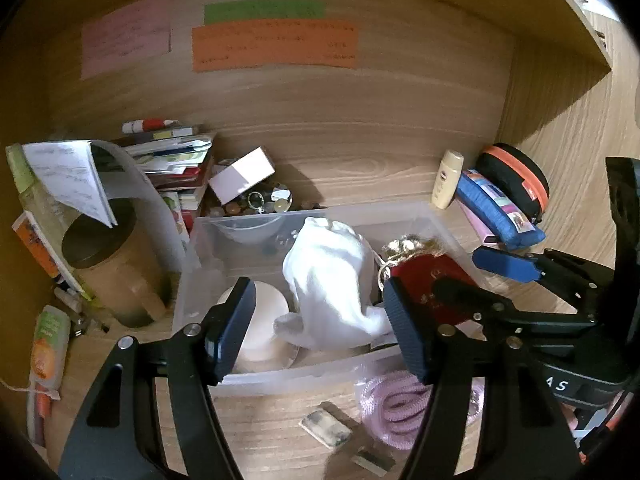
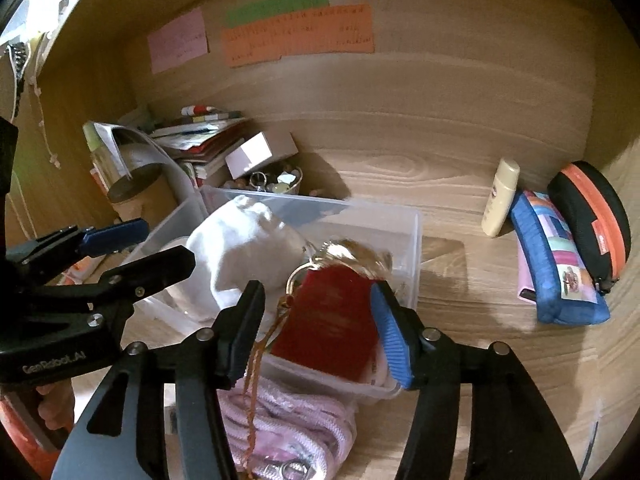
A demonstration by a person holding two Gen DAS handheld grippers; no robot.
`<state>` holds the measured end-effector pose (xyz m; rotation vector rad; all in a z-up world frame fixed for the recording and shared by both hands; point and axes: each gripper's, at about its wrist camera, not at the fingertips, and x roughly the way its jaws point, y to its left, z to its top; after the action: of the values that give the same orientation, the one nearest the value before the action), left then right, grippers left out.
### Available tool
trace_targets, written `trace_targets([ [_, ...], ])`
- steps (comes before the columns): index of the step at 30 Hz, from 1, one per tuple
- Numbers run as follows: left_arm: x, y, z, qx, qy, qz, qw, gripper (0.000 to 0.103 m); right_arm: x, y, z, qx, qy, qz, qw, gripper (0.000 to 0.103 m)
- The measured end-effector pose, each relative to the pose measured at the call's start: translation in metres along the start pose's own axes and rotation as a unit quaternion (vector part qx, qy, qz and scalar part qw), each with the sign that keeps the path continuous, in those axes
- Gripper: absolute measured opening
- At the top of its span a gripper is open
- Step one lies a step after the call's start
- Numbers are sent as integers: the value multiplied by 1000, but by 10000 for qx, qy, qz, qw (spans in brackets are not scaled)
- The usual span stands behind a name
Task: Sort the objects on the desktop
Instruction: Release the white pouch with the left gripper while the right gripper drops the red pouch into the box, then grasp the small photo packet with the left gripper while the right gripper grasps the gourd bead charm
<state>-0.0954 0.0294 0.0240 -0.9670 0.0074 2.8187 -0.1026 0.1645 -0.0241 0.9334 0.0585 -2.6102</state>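
Note:
A clear plastic bin stands on the wooden desk. In it lie a white cloth pouch, a round cream item and a red booklet with gold cord. My left gripper is open, its jaws astride the pouch over the bin's near side. My right gripper is open around the red booklet; its fingers do not clearly press it. A pink rope coil lies in front of the bin.
Left: a brown jar, papers, stacked books, tubes. Behind the bin: a white box and a dish of beads. Right: a cream bottle, blue pencil case, black-orange case. Small blocks lie near.

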Motion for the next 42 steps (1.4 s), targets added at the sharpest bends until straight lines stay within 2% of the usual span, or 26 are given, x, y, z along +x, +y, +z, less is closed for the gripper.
trace_targets([
  [5, -13, 1, -5, -37, -83, 61, 9999, 73, -12, 6, -1, -70, -74, 14, 9999, 57],
  [10, -26, 2, -10, -27, -122, 147, 9998, 74, -25, 11, -5, -120, -138, -11, 9998, 64],
  [14, -35, 5, -16, -71, -158, 194, 9997, 78, -34, 13, -10, -129, -179, 3, 9998, 64],
  [20, -46, 12, -26, -223, -141, 201, 9994, 79, -44, 19, -19, -82, -174, 74, 9998, 64],
  [28, -45, 19, -51, -240, 170, 246, 9993, 80, -48, 22, -43, -74, 3, 75, 9999, 64],
  [42, -34, 9, -109, -51, 871, 49, 9962, 80, -35, 18, -108, 7, 835, 100, 9965, 64],
])
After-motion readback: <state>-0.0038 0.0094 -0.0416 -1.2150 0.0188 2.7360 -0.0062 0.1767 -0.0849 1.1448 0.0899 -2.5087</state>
